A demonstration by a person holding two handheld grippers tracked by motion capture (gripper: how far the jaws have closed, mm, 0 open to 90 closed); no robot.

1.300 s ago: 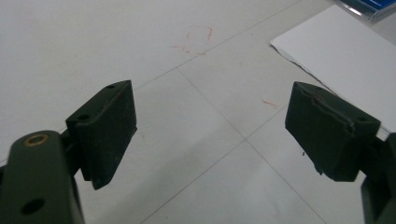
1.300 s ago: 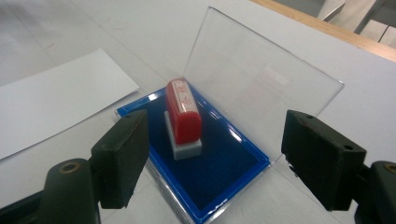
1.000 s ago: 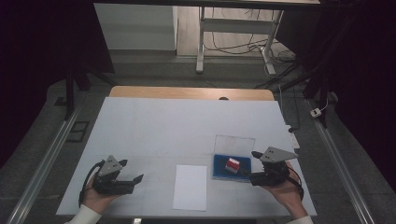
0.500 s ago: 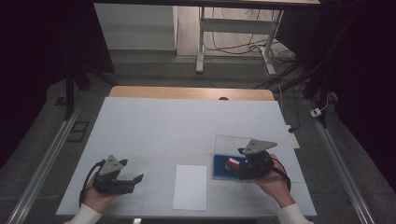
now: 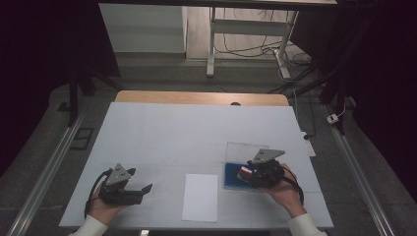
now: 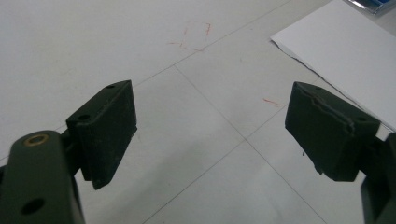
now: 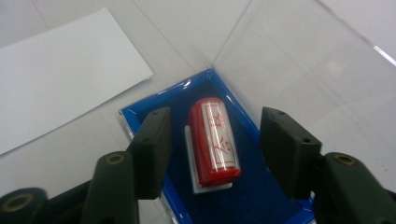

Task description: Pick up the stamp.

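Two hands come in from the near edge of one white surface (image 5: 196, 132), each holding one set of black tongs. One sheet of white paper (image 5: 200, 196) lies near that edge, and every place here is given from it.

To the left of the paper, well apart from it, the left hand (image 5: 101, 209) rests on the surface with a white sleeve at the wrist. It holds the left tongs (image 5: 142, 191) low and roughly level, tips pointing toward the paper. In the left gripper view the left tongs (image 6: 210, 135) stand wide open with nothing between the jaws, above bare surface marked by thin lines and a few faint red scratches; a corner of the paper (image 6: 345, 60) shows beyond them.

To the right of the paper and slightly farther back lies one clear plastic case with a blue lining (image 5: 231, 177). One red cylindrical stamp (image 5: 245, 173) lies on its side inside. The right hand (image 5: 285, 191) reaches in from the right, holding the right tongs (image 5: 251, 174) over the case.

In the right gripper view the right tongs (image 7: 215, 144) are about half open and have just been closing. The stamp (image 7: 215, 140), bearing a label with red characters, lies lengthwise between the jaws on the case lining (image 7: 261, 196). A gap shows on each side, so the pads do not touch it. The paper (image 7: 60, 74) lies beyond, at that view's upper left.
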